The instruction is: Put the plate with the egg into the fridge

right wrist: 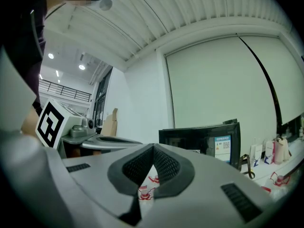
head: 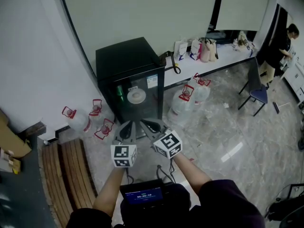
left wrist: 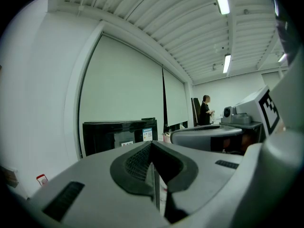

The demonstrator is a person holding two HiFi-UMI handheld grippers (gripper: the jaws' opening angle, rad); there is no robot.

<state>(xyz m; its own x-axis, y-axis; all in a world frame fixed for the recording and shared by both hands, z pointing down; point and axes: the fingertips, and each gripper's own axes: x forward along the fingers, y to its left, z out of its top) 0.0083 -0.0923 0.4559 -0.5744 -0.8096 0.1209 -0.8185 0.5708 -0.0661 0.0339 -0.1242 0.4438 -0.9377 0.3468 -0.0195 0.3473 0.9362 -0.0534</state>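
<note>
A black mini fridge [head: 130,77] stands against the wall, and its glass door looks closed. Behind the glass is a white plate [head: 136,96] with something pale on it; I cannot tell what. My left gripper [head: 128,124] and right gripper [head: 143,123] are side by side in front of the fridge, both shut with nothing between the jaws. In the left gripper view the left gripper [left wrist: 153,148] points at the fridge [left wrist: 118,133]. In the right gripper view the right gripper [right wrist: 152,150] points at the fridge [right wrist: 204,137].
Water jugs with red handles lie on the floor left [head: 76,118] and right [head: 188,98] of the fridge. A wooden bench [head: 64,172] runs at my left. A counter with bags [head: 204,51], a chair [head: 255,94] and a person [head: 280,42] are at the far right.
</note>
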